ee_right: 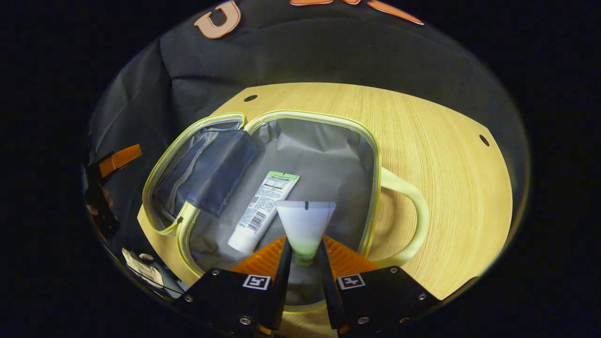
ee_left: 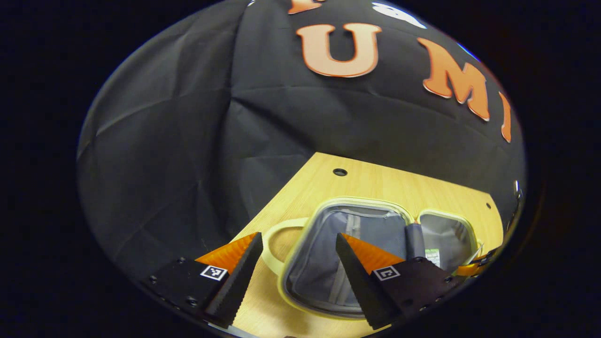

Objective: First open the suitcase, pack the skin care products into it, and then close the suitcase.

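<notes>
My right tool (ee_right: 304,256) clamped on soft white tube (ee_right: 305,225), flat crimped end fanning forward, above open suitcase (ee_right: 324,141). Suitcase lies flat on wood-grain surface (ee_right: 441,164): 2 rounded halves, pale yellow rim, wrinkled grey fabric lining, curved handle (ee_right: 413,211). Second tube (ee_right: 263,211), printed label, lies on lining inside near half, just beside held one. My left tool (ee_left: 298,263) spread apart, ridged inner faces, over suitcase edge.
</notes>
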Motion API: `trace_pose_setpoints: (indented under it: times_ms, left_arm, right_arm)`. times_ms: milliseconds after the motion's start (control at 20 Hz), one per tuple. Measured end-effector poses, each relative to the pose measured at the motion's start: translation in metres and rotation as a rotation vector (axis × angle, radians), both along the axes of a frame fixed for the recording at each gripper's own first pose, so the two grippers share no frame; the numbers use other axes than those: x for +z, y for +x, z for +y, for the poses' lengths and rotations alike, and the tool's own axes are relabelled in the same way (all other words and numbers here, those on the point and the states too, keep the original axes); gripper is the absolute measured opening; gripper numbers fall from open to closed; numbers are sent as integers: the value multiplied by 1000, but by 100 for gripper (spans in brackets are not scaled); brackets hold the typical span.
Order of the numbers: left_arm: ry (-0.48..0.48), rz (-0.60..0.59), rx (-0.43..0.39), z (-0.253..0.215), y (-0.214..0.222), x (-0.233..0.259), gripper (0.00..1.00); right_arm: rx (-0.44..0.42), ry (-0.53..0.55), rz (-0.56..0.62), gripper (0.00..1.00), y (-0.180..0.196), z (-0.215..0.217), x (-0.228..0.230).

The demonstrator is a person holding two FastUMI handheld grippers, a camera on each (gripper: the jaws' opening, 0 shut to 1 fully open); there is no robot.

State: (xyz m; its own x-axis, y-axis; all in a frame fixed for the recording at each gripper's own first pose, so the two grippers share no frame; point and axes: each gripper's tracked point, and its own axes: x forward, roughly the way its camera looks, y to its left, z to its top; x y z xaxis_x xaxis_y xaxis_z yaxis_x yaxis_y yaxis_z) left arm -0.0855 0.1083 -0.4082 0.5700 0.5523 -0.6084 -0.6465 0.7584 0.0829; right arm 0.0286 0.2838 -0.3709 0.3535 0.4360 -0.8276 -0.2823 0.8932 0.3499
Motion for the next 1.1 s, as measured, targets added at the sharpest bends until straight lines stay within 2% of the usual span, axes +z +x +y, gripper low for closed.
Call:
trace_pose_setpoints:
  times_ms: [150,400,700,750,800,850,950,1000,1100]
  left_arm:
    - [-47,4,32,34,-12,-19,97]
    - [-208,91,45,68,-35,-70,99]
    - [-330,147,-23,78,-30,-109,97]
    - [-329,161,-24,81,-30,-112,95]
    - [-337,192,-38,83,-29,-119,88]
    - [-340,205,-56,83,-26,-123,93]
    - [-355,223,-104,78,-15,-129,67]
    - [-371,234,-126,72,-9,-134,60]
    - [-354,262,-130,71,-5,-136,24]
  right_arm:
    - [-38,-22,0,41,3,-2,0]
    - [-99,-45,-32,46,10,-15,13]
    - [-126,-53,-108,53,8,-38,37]
    - [-130,-53,-131,55,8,-45,46]
    - [-140,-56,-147,57,9,-50,51]
    - [-152,-56,-167,60,9,-56,57]
    - [-163,-74,-194,62,6,-68,63]
    - [-169,-82,-202,62,6,-74,66]
    - [-180,-82,-210,64,2,-82,72]
